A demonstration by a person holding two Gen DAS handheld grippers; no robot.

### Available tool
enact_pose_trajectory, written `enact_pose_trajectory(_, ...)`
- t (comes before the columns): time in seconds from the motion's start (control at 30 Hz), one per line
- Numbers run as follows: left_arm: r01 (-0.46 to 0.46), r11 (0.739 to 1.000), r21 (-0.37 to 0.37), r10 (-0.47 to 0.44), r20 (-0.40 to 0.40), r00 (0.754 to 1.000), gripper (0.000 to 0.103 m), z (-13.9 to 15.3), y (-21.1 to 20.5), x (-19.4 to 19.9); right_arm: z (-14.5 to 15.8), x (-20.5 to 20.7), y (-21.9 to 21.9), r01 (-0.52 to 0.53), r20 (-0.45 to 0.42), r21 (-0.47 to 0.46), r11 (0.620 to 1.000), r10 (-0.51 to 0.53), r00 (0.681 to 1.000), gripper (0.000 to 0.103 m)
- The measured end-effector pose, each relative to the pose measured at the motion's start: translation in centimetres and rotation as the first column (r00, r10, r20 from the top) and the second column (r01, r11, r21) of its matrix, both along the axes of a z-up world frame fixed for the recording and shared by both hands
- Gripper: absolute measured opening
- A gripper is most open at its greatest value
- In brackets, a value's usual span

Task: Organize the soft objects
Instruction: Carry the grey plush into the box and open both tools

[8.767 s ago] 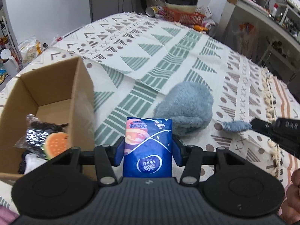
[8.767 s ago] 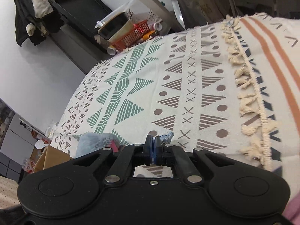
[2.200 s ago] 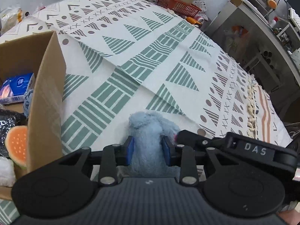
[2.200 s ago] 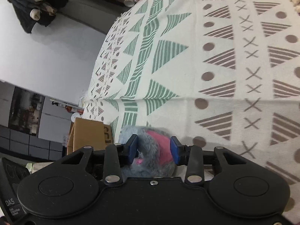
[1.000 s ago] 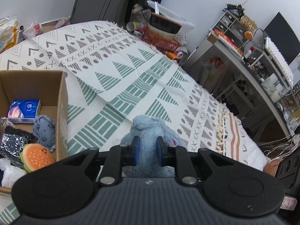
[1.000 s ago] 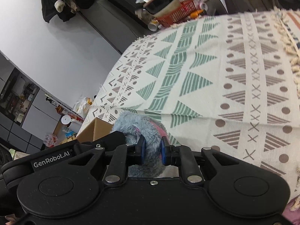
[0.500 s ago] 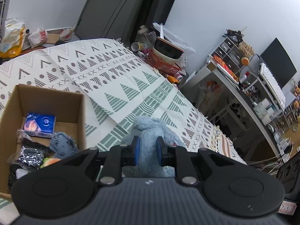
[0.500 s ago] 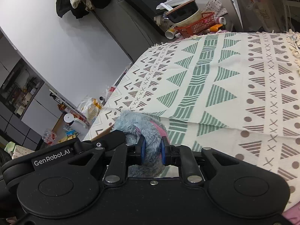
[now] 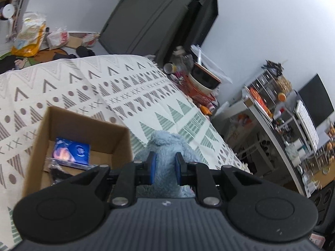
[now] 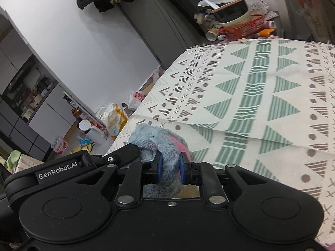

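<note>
A fluffy blue plush toy with a pink patch hangs above the patterned bedspread, gripped from both sides. My left gripper is shut on its fur, blue pads pressing in. My right gripper is shut on another part of the same plush toy, and the left gripper's black body shows beside it. To the left and below stands an open cardboard box holding a blue tissue pack and a dark crinkly bag.
The patterned bedspread stretches ahead. A red basket with bowls sits past the bed's far end, cluttered shelves stand at the right, and bags and a white jug lie on the floor at the left.
Both grippers have carried the plush toy up and toward the box. The box now sits closer below the left gripper, and more of the room beyond the bed shows.
</note>
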State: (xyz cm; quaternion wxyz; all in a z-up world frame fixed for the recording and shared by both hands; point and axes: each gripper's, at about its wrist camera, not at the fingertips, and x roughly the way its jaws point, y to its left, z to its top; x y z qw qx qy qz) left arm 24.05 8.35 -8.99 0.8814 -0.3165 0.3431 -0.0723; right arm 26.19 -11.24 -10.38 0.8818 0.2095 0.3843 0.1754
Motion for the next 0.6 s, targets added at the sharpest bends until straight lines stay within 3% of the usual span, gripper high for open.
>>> enact_pose_trajectory(0.6,-0.163,0.984,-0.076,0.159,-0.058,0.986,0.018,-2.2,6.1,1.0,-1.2,2.8,6.0,-0.066,-0.014,-0.033,0.997,0.065,0.998,0.016)
